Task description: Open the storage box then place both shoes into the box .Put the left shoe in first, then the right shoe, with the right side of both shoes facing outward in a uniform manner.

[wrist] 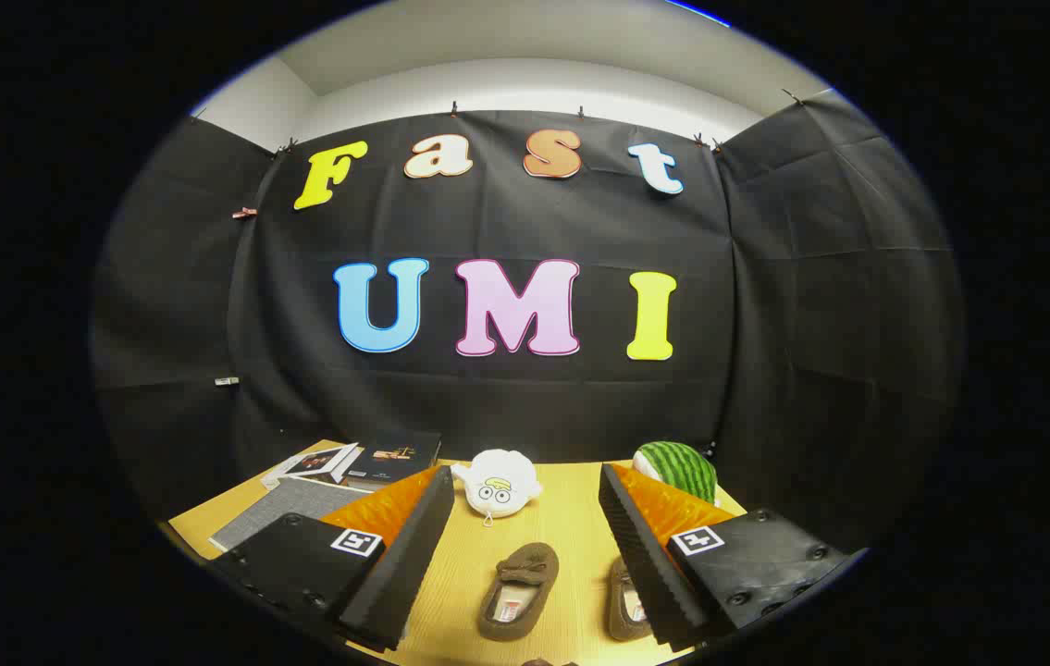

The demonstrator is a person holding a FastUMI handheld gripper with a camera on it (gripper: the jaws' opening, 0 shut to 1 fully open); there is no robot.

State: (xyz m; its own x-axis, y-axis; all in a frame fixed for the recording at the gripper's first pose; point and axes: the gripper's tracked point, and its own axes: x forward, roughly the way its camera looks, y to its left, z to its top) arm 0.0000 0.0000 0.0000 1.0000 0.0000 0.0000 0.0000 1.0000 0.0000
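1. Shoes: two small brown slippers lie on the wooden table (571, 541) in the lower centre of the frame, one (517, 579) in the open between the fingers, the other (628, 606) lower right, partly hidden behind the right finger.
2. Both look soft, light and floppy, with a fuzzy upper and an open collar; I judge they would fold under a hard squeeze rather than slip.
3. A likely hold is across the heel rim or side wall, where the edge gives the pads something to pinch.
4. The gripper (525, 573) is spread wide and holds nothing.
5. A white plush toy (497, 483) and a watermelon (678, 469) sit beyond the slippers; books (367, 461) lie at left.
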